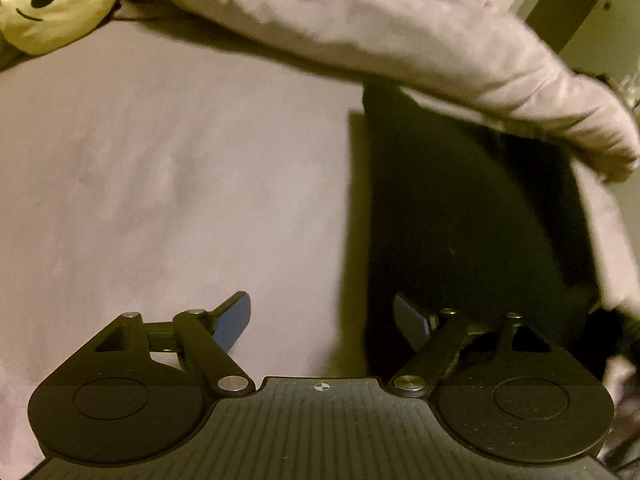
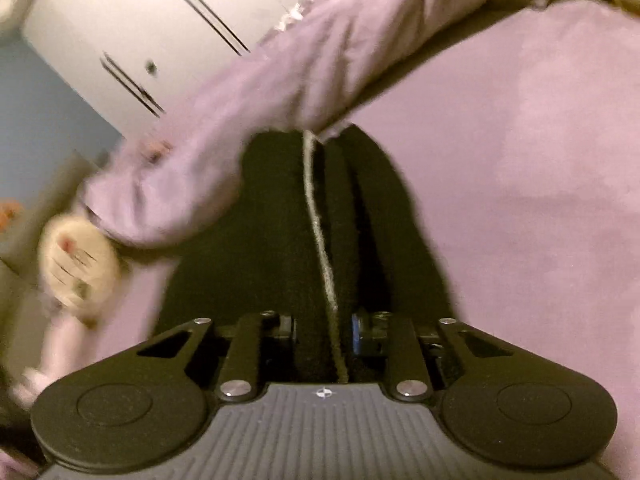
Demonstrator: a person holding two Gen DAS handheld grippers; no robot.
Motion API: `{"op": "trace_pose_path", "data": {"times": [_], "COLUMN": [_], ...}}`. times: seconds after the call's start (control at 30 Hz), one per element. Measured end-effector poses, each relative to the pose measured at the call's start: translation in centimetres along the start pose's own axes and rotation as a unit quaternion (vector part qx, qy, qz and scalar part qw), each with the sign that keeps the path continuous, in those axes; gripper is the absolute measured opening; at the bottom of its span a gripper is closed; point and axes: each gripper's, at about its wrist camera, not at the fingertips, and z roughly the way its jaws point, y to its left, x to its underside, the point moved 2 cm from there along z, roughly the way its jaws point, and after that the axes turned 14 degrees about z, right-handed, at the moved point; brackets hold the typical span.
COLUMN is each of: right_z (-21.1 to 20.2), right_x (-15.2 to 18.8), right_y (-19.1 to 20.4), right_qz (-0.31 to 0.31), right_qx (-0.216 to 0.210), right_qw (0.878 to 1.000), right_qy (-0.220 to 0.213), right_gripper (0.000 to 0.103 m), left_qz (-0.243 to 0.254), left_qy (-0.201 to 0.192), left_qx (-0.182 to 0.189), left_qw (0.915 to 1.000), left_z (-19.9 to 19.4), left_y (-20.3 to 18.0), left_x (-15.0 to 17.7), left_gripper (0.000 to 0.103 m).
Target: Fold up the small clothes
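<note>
While pinched, the black garment stretches lengthwise away from the right gripper.

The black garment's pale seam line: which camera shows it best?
The right wrist view: the seam runs down the black garment into the right gripper, shut on the fabric. The left wrist view shows only a dark slab of garment, no seam.

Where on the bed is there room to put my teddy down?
The widest bare patch of the pink sheet lies between the yellow pillow and the black garment. It is crowded around the garment: a pink sleeve crosses above it, and the right gripper grips its edge.
</note>
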Motion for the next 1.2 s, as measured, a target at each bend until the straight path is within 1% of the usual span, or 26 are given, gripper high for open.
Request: {"op": "trace_pose_path", "data": {"times": [0.03, 0.1, 0.13, 0.17, 0.23, 0.3, 0.37, 0.43, 0.53, 0.6, 0.63, 0.67, 0.73, 0.77, 0.8, 0.83, 0.87, 0.93, 0.97, 1.0, 1.1, 1.17, 1.2], "right_z": [0.3, 0.7, 0.9, 0.9, 0.5, -0.8, -2.1, -3.5, -3.8, -3.7, -3.1, -2.6, -1.5, -1.0, -0.2, 0.5, 1.2, 2.4, 2.8, 2.8, 2.6, 2.9, 2.9], "right_x": [0.5, 1.0, 0.9, 0.8, 0.4, 0.3, 0.5, 0.8, 1.5, 1.9, 2.0, 2.0, 1.8, 1.8, 1.9, 2.1, 2.2, 2.8, 2.8, 2.8, 2.3, 2.1, 2.1], "right_y": [-0.5, -0.7, -0.3, 0.3, 1.8, 2.7, 3.4, 4.1, 5.8, 6.0, 6.3, 6.7, 7.5, 7.7, 8.0, 8.0, 7.9, 7.1, 6.3, 5.7, 4.1, 3.8, 3.9], "right_qz": [-0.008, -0.018, -0.029, -0.035, -0.042, -0.057, -0.08, -0.1, -0.131, -0.144, -0.151, -0.157, -0.174, -0.187, -0.201, -0.223, -0.244, -0.285, -0.297, -0.302, -0.296, -0.289, -0.283], "right_qx": [0.016, 0.031, 0.042, 0.053, 0.056, 0.065, 0.07, 0.064, 0.04, 0.034, 0.034, 0.032, 0.035, 0.039, 0.047, 0.064, 0.082, 0.132, 0.144, 0.147, 0.136, 0.13, 0.128], "right_qw": [1.0, 0.999, 0.999, 0.998, 0.997, 0.995, 0.992, 0.988, 0.984, 0.983, 0.982, 0.981, 0.977, 0.974, 0.971, 0.966, 0.959, 0.943, 0.938, 0.936, 0.939, 0.942, 0.944], "right_qy": [0.005, 0.003, -0.001, -0.004, -0.018, -0.044, -0.074, -0.094, -0.115, -0.112, -0.112, -0.112, -0.118, -0.122, -0.121, -0.118, -0.115, -0.108, -0.105, -0.106, -0.107, -0.107, -0.107], "right_gripper": [0.023, 0.028, 0.038, 0.041, 0.041, 0.04, 0.034, 0.029, 0.028, 0.028, 0.025, 0.024, 0.023, 0.023, 0.022, 0.022, 0.02, 0.016, 0.016, 0.016, 0.016, 0.016, 0.016], "left_qz": [-0.003, 0.006, 0.012, 0.017, 0.026, 0.039, 0.036, 0.026, 0.027, 0.031, 0.034, 0.036, 0.031, 0.023, 0.018, 0.019, 0.027, 0.046, 0.055, 0.066, 0.101, 0.132, 0.136], "left_qy": [-0.005, -0.008, -0.006, -0.002, -0.01, -0.024, -0.042, -0.05, -0.049, -0.061, -0.063, -0.062, -0.067, -0.072, -0.074, -0.07, -0.059, -0.046, -0.05, -0.059, -0.097, -0.132, -0.139], "left_qx": [0.001, 0.005, 0.003, 0.004, 0.002, -0.01, -0.011, -0.003, 0.0, -0.005, -0.012, -0.012, -0.005, -0.008, -0.007, -0.005, -0.005, -0.007, -0.007, -0.002, -0.012, -0.03, -0.035], "left_qw": [1.0, 0.9999, 0.9999, 0.9998, 0.9996, 0.9989, 0.9984, 0.9984, 0.9984, 0.9976, 0.9974, 0.9973, 0.9973, 0.9971, 0.997, 0.9973, 0.9979, 0.9979, 0.9972, 0.9961, 0.99, 0.9819, 0.9803], "left_z": [-0.4, -0.2, 0.1, 0.3, 0.6, 0.8, 0.5, 0.2, 1.1, 1.7, 2.2, 2.6, 3.5, 3.7, 3.9, 4.5, 5.2, 6.6, 7.0, 7.4, 7.8, 7.7, 7.5], "left_y": [0.0, -0.5, -1.0, -1.5, -2.5, -3.4, -3.6, -3.8, -4.9, -5.6, -6.0, -6.3, -6.4, -6.3, -6.2, -6.2, -6.4, -6.5, -6.5, -6.4, -6.7, -7.2, -7.3], "left_x": [-0.1, -0.6, -0.8, -1.1, -1.6, -2.3, -2.5, -2.7, -3.4, -3.6, -3.9, -4.3, -5.0, -5.1, -5.0, -4.8, -4.6, -4.3, -4.0, -3.7, -2.5, -1.8, -1.7], "left_gripper": [0.086, 0.087, 0.087, 0.087, 0.087, 0.087, 0.087, 0.087, 0.088, 0.094, 0.094, 0.094, 0.095, 0.096, 0.097, 0.097, 0.097, 0.103, 0.103, 0.103, 0.103, 0.103, 0.103]}}
